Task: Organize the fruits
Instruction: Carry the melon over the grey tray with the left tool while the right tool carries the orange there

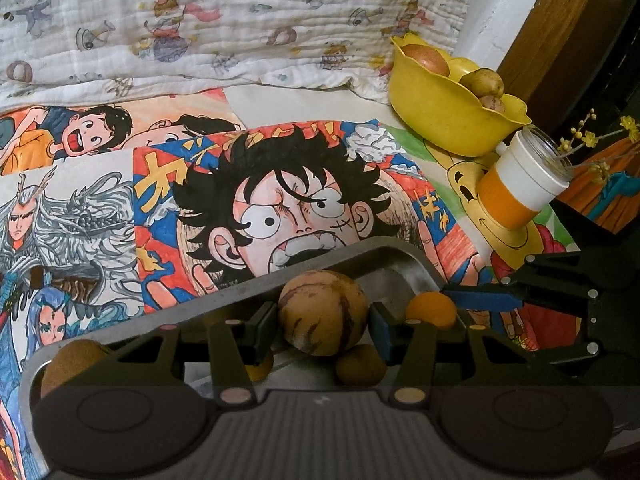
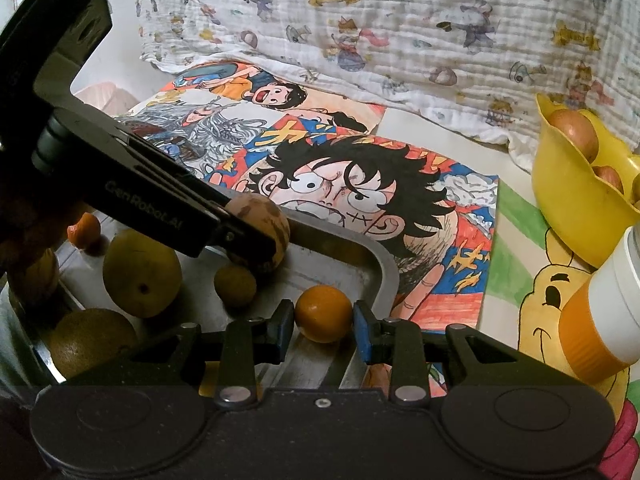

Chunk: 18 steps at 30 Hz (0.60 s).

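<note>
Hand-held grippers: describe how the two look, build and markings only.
Both are matte black with angular linkage fingers, silver pivot pins and blue pads. The left hand-held gripper carries white "GenRobot.AI" lettering on its side, seen from the right wrist view. The right hand-held gripper matches it. No cables or sleeves show.

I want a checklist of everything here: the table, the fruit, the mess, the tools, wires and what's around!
Surface: cartoon drawings cover the table.
Job's things: metal tray holds mixed fruit; yellow bowl holds more fruit.
Clutter: orange-and-white cup with yellow flower sprigs, beside the bowl.
Grippers: left tool shut on brown striped fruit; right tool brackets the orange, contact unclear.
Cables: nothing seen.
Surroundings: printed blanket behind the drawings.
</note>
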Each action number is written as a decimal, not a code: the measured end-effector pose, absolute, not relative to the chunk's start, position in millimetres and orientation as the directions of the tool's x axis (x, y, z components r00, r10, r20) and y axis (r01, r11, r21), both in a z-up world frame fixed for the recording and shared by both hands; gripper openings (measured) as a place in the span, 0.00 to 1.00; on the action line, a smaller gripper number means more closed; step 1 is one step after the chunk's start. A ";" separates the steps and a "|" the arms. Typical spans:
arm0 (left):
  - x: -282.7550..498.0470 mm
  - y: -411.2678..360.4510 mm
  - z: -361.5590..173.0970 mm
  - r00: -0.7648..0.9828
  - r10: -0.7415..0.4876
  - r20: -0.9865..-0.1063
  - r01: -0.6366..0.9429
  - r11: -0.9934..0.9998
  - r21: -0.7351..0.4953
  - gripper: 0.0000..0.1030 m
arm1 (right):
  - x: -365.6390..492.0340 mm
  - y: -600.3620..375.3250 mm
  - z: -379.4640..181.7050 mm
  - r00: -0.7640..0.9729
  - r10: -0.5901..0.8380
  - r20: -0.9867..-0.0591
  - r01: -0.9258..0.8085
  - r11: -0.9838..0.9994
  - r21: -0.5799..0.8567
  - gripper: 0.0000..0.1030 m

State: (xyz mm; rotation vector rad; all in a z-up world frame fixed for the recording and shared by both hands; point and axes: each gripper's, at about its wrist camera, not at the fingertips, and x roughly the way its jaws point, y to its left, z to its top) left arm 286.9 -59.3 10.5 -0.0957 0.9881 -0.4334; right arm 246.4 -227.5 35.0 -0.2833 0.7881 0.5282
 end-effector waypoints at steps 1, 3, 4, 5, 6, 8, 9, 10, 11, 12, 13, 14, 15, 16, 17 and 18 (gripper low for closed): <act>286.9 -59.4 10.5 0.473 -0.396 -0.787 0.311 0.911 -0.272 0.53 | 246.4 -227.7 35.1 0.585 0.343 -0.735 -0.548 0.835 -0.047 0.33; 287.1 -59.3 10.5 0.472 -0.397 -0.787 0.310 0.911 -0.273 0.53 | 246.3 -228.0 35.0 0.584 0.344 -0.735 -0.549 0.835 -0.046 0.33; 287.3 -59.3 10.6 0.472 -0.396 -0.788 0.308 0.911 -0.274 0.53 | 246.3 -227.7 35.1 0.585 0.344 -0.735 -0.548 0.835 -0.046 0.33; 287.5 -59.2 10.7 0.471 -0.396 -0.788 0.306 0.911 -0.275 0.53 | 246.2 -227.7 35.1 0.585 0.344 -0.734 -0.549 0.834 -0.047 0.33; 287.8 -59.1 10.6 0.471 -0.395 -0.789 0.304 0.912 -0.275 0.53 | 246.2 -227.7 35.2 0.586 0.344 -0.734 -0.549 0.834 -0.047 0.33; 287.9 -58.7 10.7 0.470 -0.395 -0.789 0.304 0.912 -0.276 0.53 | 246.0 -228.0 35.1 0.586 0.345 -0.733 -0.548 0.835 -0.046 0.34; 287.9 -58.6 10.5 0.470 -0.395 -0.790 0.301 0.912 -0.277 0.53 | 246.3 -227.9 35.2 0.586 0.345 -0.733 -0.548 0.835 -0.045 0.34; 287.9 -58.5 10.3 0.469 -0.394 -0.790 0.298 0.913 -0.279 0.53 | 246.3 -228.0 35.1 0.586 0.346 -0.733 -0.548 0.835 -0.044 0.34; 287.6 -58.0 10.2 0.468 -0.395 -0.790 0.295 0.913 -0.281 0.53 | 246.2 -228.2 35.0 0.586 0.347 -0.732 -0.547 0.836 -0.043 0.35; 287.4 -58.1 10.1 0.469 -0.394 -0.791 0.292 0.914 -0.282 0.53 | 246.0 -228.5 35.0 0.587 0.347 -0.731 -0.547 0.836 -0.041 0.35; 286.9 -57.9 10.1 0.469 -0.393 -0.791 0.290 0.914 -0.282 0.53 | 245.9 -229.0 34.9 0.588 0.349 -0.730 -0.546 0.837 -0.040 0.36; 286.8 -58.2 10.4 0.469 -0.391 -0.792 0.288 0.915 -0.282 0.53 | 245.8 -229.4 34.7 0.589 0.350 -0.729 -0.544 0.838 -0.036 0.38; 286.1 -58.2 10.4 0.468 -0.389 -0.793 0.285 0.916 -0.282 0.53 | 245.7 -230.1 34.6 0.588 0.353 -0.728 -0.543 0.839 -0.032 0.38; 285.8 -58.6 10.6 0.468 -0.387 -0.795 0.283 0.917 -0.280 0.53 | 245.1 -230.5 34.6 0.588 0.355 -0.727 -0.543 0.840 -0.028 0.40; 285.2 -58.9 10.8 0.469 -0.385 -0.795 0.283 0.918 -0.277 0.54 | 244.6 -230.6 34.6 0.587 0.357 -0.726 -0.543 0.840 -0.026 0.41; 284.4 -59.2 11.2 0.470 -0.384 -0.795 0.283 0.919 -0.276 0.54 | 244.0 -230.8 34.6 0.588 0.358 -0.725 -0.542 0.840 -0.025 0.41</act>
